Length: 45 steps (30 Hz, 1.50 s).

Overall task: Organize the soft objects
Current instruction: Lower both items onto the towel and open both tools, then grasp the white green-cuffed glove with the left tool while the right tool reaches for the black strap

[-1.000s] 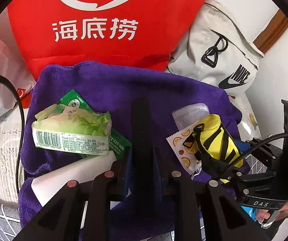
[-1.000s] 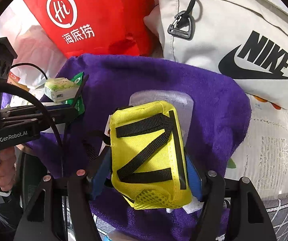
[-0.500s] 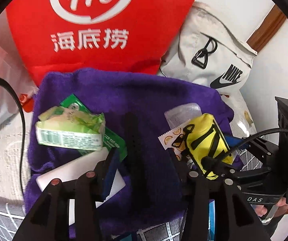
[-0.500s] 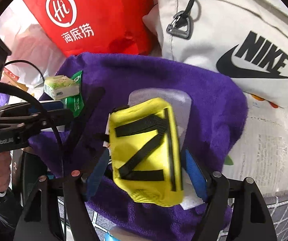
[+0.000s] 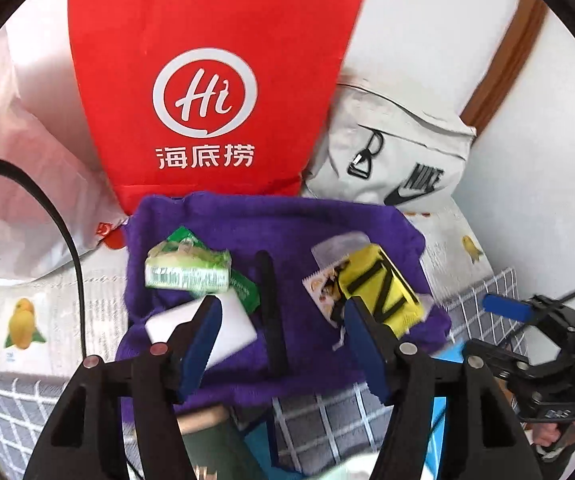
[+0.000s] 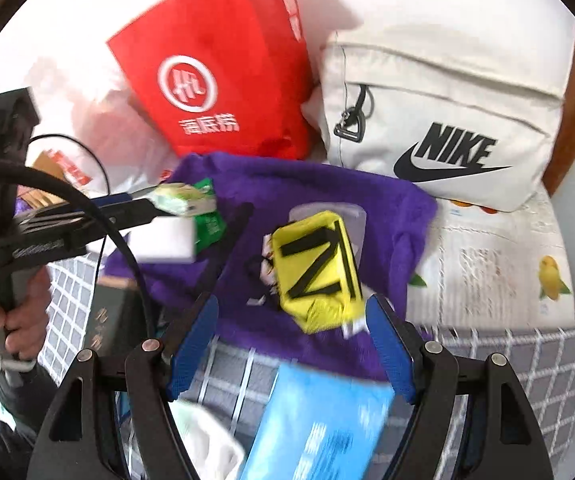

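Note:
A purple towel (image 5: 287, 224) lies spread out, with a green tissue pack (image 5: 187, 270), a white pack (image 5: 207, 324), a black strap (image 5: 269, 304) and a yellow pouch (image 5: 379, 292) on it. My left gripper (image 5: 281, 306) hovers above the strap, and its jaws are opening with nothing pressed between them. My right gripper (image 6: 291, 312) stands open above the near end of the yellow pouch (image 6: 315, 264), whose pads do not touch it. The right gripper (image 5: 505, 308) also shows at the right edge of the left wrist view. A hand holds the left gripper (image 6: 127, 208).
A red paper bag (image 5: 207, 80) and a grey Nike bag (image 6: 447, 120) stand behind the towel. A white plastic bag (image 5: 27, 160) lies at left. Nearer me are a blue pack (image 6: 319, 420), a white cloth (image 6: 207, 440), a dark box (image 6: 107, 320) and a checked sheet (image 6: 507, 360).
Both grippers have risen and drawn back from the towel. The left let go of the black strap and opened. The right came off the yellow pouch, which stays on the towel.

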Motion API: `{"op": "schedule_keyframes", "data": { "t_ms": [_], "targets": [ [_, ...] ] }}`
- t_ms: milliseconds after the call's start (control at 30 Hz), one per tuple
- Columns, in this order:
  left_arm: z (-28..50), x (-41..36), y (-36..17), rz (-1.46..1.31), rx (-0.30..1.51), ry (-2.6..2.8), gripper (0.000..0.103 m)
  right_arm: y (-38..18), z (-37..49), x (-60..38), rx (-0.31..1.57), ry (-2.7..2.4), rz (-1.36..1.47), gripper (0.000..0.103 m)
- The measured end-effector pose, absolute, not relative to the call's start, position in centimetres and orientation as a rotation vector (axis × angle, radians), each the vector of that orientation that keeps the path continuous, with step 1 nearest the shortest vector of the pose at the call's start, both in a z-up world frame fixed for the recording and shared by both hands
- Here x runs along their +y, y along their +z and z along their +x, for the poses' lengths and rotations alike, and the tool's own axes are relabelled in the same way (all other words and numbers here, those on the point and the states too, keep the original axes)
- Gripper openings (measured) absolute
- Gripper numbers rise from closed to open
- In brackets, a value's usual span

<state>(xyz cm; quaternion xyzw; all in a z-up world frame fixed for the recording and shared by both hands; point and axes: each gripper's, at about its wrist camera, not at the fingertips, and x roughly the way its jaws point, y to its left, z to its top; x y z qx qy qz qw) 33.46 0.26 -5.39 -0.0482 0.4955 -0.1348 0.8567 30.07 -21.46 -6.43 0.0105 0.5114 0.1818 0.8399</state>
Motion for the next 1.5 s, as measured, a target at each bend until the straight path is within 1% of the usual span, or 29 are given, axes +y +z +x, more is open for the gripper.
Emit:
{"op": "schedule_keyframes", "data": {
  "t_ms": [100,200,267,533,600,767,1033,1100,1200,1233,1267,1300,1367,1433,1467,1500],
  "targets": [
    [31.1,-0.1,-4.2,-0.052,1.040,-0.291,0.062,-4.8,26.5,-21.6,1.036,0.389,-0.002,0.076],
    [27.8,-0.9,-3.5,-0.002,1.036,-0.339,0.068,-4.0,23.2,-21.9,1.017,0.392,0.007,0.076],
    [25.8,-1.3,-3.7,0.026,1.050,-0.366,0.069,-4.2,22.0,-22.1,1.019,0.397,0.025,0.076],
    [18.5,-3.9,-7.6,0.063,1.166,-0.454,0.069,-6.6,15.9,-24.6,1.075,0.359,0.083,0.076],
    [17.0,-4.7,-8.5,0.076,1.184,-0.465,0.071,-7.1,14.7,-25.8,1.082,0.341,0.106,0.076],
    [15.3,-7.4,-10.5,0.148,1.213,-0.491,0.072,-8.2,12.8,-28.4,1.100,0.295,0.159,0.076],
    [15.3,-10.7,-14.6,0.280,1.261,-0.455,0.072,-9.6,11.1,-31.5,1.116,0.253,0.206,0.076],
    [15.6,-11.0,-15.5,0.283,1.283,-0.449,0.076,-10.2,11.0,-31.7,1.124,0.257,0.211,0.076],
    [15.6,-11.0,-16.0,0.272,1.285,-0.449,0.077,-10.7,11.0,-31.6,1.130,0.267,0.210,0.076],
    [15.7,-11.0,-16.0,0.272,1.282,-0.452,0.074,-10.8,11.0,-31.5,1.130,0.274,0.209,0.076],
    [15.7,-11.0,-16.1,0.271,1.280,-0.452,0.063,-10.9,11.0,-31.4,1.131,0.280,0.208,0.076],
    [15.7,-11.0,-16.1,0.267,1.273,-0.450,0.056,-11.0,10.9,-31.3,1.134,0.285,0.208,0.076],
    [15.7,-11.0,-16.0,0.276,1.248,-0.438,0.033,-11.2,10.8,-30.9,1.137,0.299,0.205,0.076],
    [15.8,-10.9,-15.7,0.285,1.245,-0.452,0.020,-11.2,10.4,-30.4,1.136,0.315,0.189,0.076],
    [15.9,-10.9,-15.6,0.284,1.247,-0.460,0.016,-11.1,10.3,-30.1,1.135,0.320,0.182,0.076],
    [15.9,-10.7,-15.4,0.279,1.247,-0.460,0.014,-11.1,10.1,-29.8,1.134,0.330,0.173,0.076]
  ]
}}
